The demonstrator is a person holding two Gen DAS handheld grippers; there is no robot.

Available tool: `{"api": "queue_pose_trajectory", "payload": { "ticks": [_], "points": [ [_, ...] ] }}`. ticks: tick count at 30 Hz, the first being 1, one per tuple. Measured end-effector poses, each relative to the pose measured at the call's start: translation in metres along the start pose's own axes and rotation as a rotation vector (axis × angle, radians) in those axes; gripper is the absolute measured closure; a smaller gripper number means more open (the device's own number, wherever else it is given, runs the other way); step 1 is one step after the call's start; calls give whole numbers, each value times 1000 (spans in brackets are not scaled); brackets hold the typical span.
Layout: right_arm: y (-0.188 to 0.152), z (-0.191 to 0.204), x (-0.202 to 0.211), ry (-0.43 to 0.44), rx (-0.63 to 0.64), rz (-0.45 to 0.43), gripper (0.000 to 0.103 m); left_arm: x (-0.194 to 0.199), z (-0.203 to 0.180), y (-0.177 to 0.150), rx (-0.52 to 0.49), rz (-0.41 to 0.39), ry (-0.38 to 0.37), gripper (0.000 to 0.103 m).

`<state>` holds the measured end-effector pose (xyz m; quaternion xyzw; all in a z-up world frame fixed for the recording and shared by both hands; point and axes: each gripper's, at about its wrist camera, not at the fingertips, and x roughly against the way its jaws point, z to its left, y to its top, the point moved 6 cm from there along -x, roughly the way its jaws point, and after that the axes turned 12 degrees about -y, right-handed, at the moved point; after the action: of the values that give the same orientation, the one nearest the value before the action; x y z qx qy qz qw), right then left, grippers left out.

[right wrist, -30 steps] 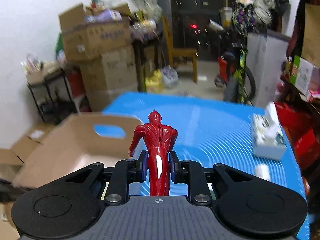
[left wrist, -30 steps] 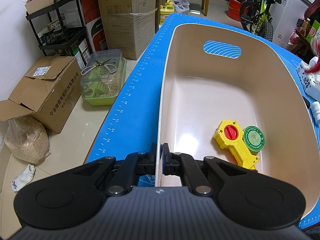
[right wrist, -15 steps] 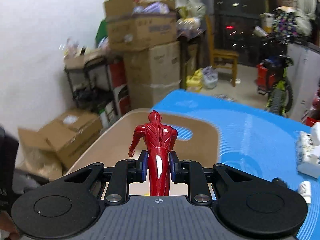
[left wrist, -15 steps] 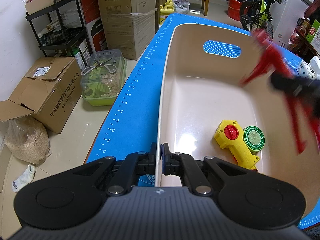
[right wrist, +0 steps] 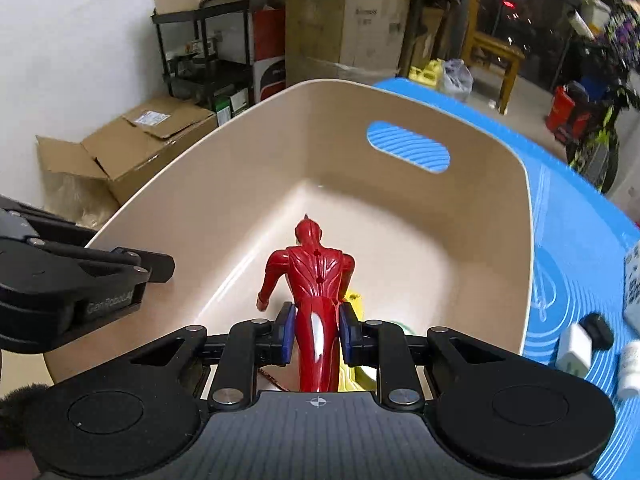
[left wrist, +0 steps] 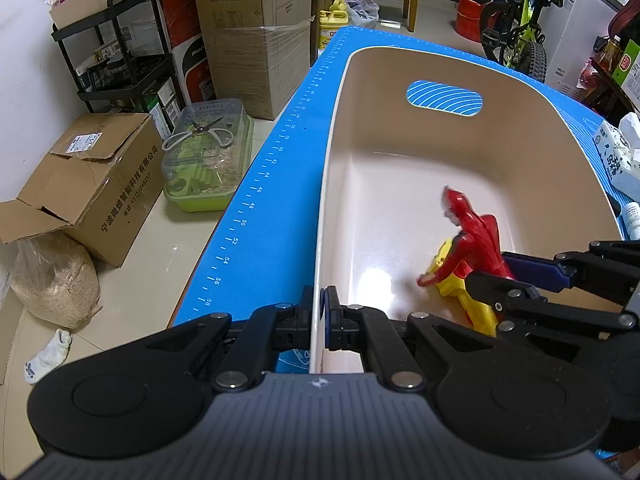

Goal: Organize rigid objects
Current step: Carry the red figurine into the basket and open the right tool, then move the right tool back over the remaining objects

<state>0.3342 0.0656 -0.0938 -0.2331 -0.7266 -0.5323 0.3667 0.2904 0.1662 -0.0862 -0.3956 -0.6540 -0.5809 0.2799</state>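
Since a second ago, the right tool (right wrist: 316,334) has swung in from over the blue table and come down inside the beige plastic tub (left wrist: 400,200), carrying the red plastic hero figure (right wrist: 316,280) with it; back then the figure hung above the table to the right of the tub, and the left view showed only the two earlier toys on the tub floor. The left tool (left wrist: 319,320) has not shifted: it stays closed narrow on the tub's near rim, steadying it.

Nearest in the tub, the right tool has its blue pads on either side of the figure's legs, and in the right wrist view they look close against it, so I judge it not yet released. The figure leans head-first toward the far wall, low over the yellow plastic toy with the red knob (left wrist: 472,300), which it now partly covers; whether it touches that toy I cannot tell. The green round lid seen before is hidden behind the figure and tool.

Progress, as I judge it: two items already lie in the tub and the third is about to be let go. Farther right on the blue measuring mat (left wrist: 280,184) still wait a white charger block (right wrist: 574,350), a small white bottle (right wrist: 632,364) and a patterned tissue pack (left wrist: 620,160).
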Motion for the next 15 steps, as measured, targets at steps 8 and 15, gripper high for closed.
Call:
{"api": "queue_pose_trajectory", "payload": {
  "ticks": [8, 15],
  "points": [
    [11, -41, 36, -19, -104, -119, 37, 0, 0, 0, 0, 0, 0, 97],
    [11, -105, 57, -105, -215, -152, 23, -1, 0, 0, -2, 0, 1, 97]
  ]
}}
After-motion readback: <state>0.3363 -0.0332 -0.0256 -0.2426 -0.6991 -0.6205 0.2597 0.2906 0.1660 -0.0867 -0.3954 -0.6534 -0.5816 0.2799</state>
